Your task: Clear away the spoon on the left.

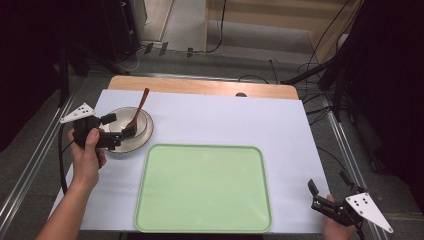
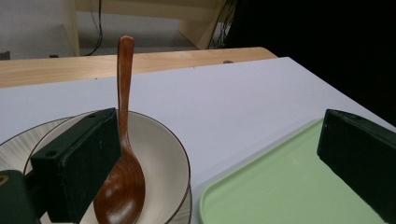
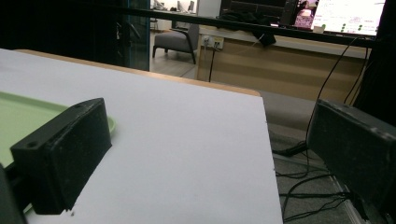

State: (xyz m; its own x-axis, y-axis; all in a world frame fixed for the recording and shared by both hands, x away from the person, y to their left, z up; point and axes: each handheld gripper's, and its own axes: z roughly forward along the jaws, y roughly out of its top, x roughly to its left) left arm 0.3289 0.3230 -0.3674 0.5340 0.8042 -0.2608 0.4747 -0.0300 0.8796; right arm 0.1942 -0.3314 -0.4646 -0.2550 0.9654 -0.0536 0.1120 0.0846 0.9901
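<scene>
White sheeting covers the surface. On its left side a cream bowl sits on a plate, a glossy brown wooden spoon standing in it. Bowl likely breakable and slick, best pinched at the rim; spoon light, stiff. Left tool gapes around the bowl's near rim; right tool released, beside the green tray.

One bowl, one plate, one wooden spoon — one green tray
</scene>
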